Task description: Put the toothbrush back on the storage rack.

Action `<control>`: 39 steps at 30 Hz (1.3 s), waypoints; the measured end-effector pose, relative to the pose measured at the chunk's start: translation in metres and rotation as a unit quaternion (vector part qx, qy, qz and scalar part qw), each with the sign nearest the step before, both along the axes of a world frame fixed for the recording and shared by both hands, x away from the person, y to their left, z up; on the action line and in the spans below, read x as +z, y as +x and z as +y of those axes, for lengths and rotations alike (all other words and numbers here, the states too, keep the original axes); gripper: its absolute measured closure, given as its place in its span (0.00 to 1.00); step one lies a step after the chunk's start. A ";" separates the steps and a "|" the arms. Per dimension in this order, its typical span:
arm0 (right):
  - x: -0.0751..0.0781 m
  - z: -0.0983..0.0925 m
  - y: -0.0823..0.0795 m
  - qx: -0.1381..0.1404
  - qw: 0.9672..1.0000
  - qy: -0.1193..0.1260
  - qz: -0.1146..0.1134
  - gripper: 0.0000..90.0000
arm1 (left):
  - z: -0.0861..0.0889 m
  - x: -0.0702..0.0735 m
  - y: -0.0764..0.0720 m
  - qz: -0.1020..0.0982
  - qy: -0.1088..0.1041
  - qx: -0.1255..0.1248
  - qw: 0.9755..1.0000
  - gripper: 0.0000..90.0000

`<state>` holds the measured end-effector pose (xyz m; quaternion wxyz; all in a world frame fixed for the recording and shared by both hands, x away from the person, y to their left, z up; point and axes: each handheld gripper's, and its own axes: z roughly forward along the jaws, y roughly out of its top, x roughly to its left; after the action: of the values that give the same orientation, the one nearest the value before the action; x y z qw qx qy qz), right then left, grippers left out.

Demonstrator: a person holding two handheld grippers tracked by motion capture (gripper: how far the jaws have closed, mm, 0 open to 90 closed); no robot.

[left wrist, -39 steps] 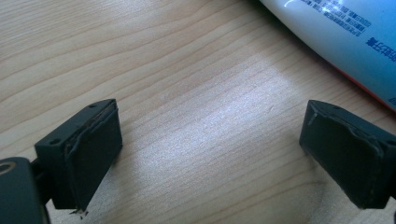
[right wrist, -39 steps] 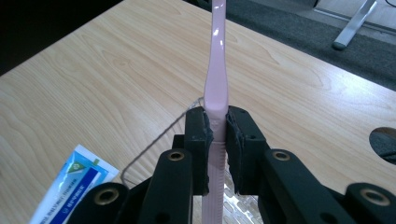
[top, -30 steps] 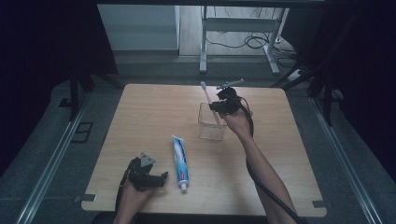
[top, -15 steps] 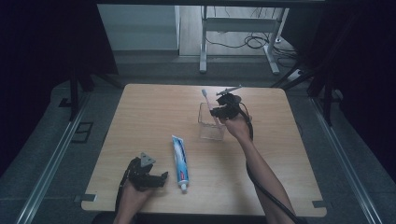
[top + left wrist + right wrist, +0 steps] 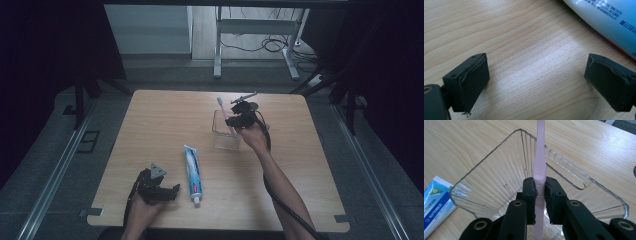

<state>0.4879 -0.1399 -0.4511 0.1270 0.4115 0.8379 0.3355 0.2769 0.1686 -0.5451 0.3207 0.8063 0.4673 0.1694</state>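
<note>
Two tools | right (image 5: 539, 190) pinches slim pink toothbrush (image 5: 540, 157) | left (image 5: 536, 82) gapes wide

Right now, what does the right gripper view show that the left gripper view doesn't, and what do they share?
Right gripper view alone: the right gripper, jaws shut on a pink toothbrush held over a clear ribbed plastic cup. Left gripper view alone: the left gripper, jaws wide apart with nothing between them, low over the wooden table. Shared: that table, and the blue and white toothpaste tube, which lies at each view's edge.
</note>
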 end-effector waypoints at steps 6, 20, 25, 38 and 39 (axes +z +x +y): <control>-0.002 0.001 0.000 0.004 1.000 -0.007 0.001 0.86 | 0.000 0.000 0.000 0.000 0.000 0.000 1.000 0.06; 0.004 0.001 -0.001 0.010 1.000 -0.005 -0.002 0.81 | 0.000 0.000 0.000 0.000 0.000 0.000 1.000 0.06; 0.013 -0.002 -0.005 0.011 1.000 0.004 -0.008 0.76 | 0.000 0.000 0.000 0.000 0.000 0.000 1.000 0.06; 0.028 -0.004 -0.018 0.044 0.999 0.017 -0.017 0.53 | 0.000 0.000 0.000 -0.001 0.001 -0.002 1.000 0.06; 0.030 -0.003 -0.020 0.046 0.999 0.017 -0.017 0.52 | 0.000 0.000 0.000 0.000 0.000 0.000 1.000 0.06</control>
<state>0.4679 -0.1432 -0.4215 0.1188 0.3688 0.8477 0.3623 0.2768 0.1686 -0.5451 0.3208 0.8063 0.4672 0.1690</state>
